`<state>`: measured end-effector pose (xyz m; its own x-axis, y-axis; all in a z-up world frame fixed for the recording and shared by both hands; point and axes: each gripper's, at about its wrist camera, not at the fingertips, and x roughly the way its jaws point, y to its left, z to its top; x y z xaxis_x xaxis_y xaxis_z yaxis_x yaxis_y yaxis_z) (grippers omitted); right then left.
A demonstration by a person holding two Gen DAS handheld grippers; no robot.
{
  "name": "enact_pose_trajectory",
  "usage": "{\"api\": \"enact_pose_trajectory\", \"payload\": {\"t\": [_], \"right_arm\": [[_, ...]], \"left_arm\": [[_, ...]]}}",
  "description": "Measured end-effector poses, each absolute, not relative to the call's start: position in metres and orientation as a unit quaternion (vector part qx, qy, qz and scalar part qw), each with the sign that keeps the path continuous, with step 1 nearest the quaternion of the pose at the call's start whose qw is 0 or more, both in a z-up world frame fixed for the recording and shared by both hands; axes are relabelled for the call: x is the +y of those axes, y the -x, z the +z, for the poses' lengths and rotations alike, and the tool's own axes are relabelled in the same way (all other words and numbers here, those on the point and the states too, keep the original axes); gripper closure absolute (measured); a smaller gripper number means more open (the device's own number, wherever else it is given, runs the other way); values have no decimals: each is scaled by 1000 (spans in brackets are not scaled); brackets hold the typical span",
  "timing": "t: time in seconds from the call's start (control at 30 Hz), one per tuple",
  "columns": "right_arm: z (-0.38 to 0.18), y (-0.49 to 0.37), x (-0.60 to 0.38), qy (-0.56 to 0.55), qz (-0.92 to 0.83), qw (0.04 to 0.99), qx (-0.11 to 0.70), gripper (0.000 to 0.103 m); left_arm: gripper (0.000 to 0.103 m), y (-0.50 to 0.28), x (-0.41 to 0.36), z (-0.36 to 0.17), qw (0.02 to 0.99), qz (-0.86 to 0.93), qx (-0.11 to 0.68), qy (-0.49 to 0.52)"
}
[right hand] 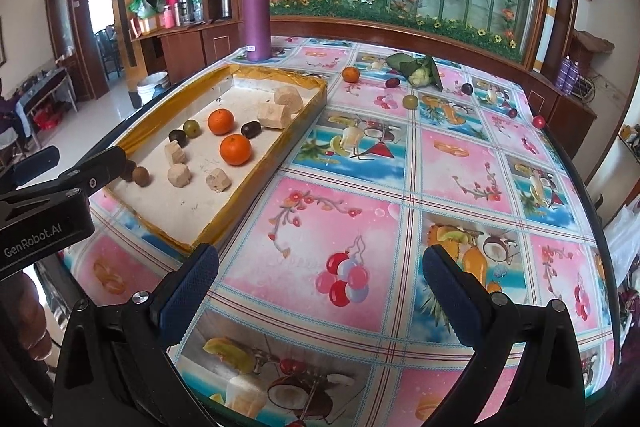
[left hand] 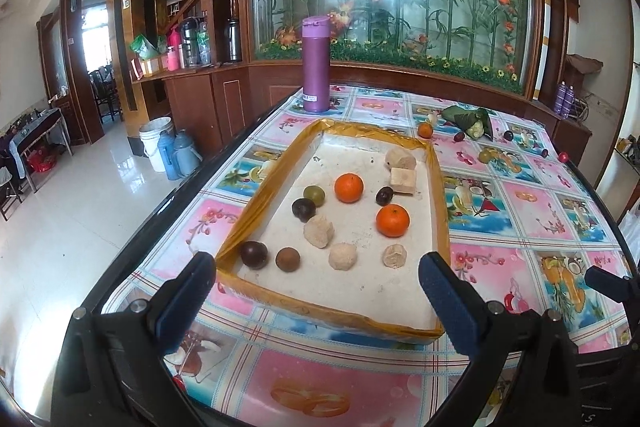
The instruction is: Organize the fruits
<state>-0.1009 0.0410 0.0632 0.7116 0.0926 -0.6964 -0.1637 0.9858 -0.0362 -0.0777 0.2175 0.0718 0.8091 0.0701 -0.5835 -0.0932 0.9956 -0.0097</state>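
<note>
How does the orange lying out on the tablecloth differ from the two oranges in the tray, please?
The loose orange lies on the bare tablecloth near the leafy bundle; the tray oranges sit inside the tray. It stands alone, whereas those two lie among dark fruits and pale chunks. All three are round, bright orange and ungripped.

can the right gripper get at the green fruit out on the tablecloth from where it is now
Probably yes: the right gripper is open and empty, and only bare tablecloth lies between it and the green fruit, which sits clear of its neighbours.
</note>
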Motion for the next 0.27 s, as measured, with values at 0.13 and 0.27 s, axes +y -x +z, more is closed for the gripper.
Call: {"api": "enact_pose_trajectory", "payload": {"t": [0.13,0.27], "right_arm": [[60,99,39,43,68,921,381,0],[58,96,38,40,67,919,386,0]], "left_arm": [[0,76,217,72,952,42,303,20],[0,72,218,69,948,36,314,25]]}}
